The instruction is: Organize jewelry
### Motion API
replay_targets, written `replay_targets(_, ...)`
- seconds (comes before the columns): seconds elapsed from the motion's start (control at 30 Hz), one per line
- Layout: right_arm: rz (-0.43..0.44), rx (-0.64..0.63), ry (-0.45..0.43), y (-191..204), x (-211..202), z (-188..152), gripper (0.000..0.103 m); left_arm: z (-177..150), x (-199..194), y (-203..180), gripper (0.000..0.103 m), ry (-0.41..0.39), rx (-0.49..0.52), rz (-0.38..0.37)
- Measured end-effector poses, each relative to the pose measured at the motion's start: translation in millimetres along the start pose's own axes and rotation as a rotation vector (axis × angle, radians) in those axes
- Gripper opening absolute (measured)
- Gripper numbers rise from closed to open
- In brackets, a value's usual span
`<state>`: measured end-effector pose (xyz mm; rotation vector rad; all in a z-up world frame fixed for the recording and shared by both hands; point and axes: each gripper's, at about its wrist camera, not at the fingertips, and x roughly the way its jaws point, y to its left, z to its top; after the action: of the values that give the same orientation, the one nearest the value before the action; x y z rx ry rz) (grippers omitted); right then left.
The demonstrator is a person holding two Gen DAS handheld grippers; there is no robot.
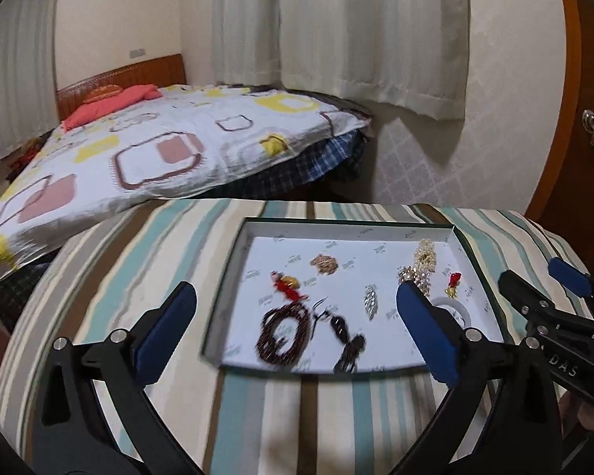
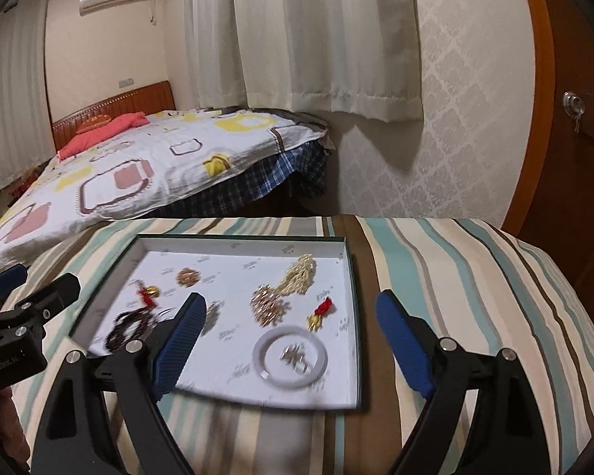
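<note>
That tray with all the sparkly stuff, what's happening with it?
A person is sorting jewelry with a gripper in each hand. The shallow tray sits on a striped cloth and holds a dark bead loop, a pearl strand, a white bangle, red charms and other small pieces. Right now the left gripper and right gripper both hang open above the tray, holding nothing.

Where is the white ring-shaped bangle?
The white bangle lies flat in the tray, in its near right corner in the right wrist view, just below the little red charm.
</note>
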<state>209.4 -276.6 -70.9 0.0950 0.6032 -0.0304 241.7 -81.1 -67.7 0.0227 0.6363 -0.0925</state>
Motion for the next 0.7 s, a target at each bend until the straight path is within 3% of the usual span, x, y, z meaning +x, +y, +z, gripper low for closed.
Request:
replay_targets(0.47, 0.03, -0.04, -0.081, 21.4, -105.7, -9.7, 0.085, -13.0, -126.8, 24.9, 0.099, -0.098, -0.048, 0.016)
replay_targets(0.7, 0.047, -0.054, -0.135, 26.8, -144.3, -11.8, 0.085, -18.1, -166.8, 38.1, 0.099, -0.135, -0.081, 0.022)
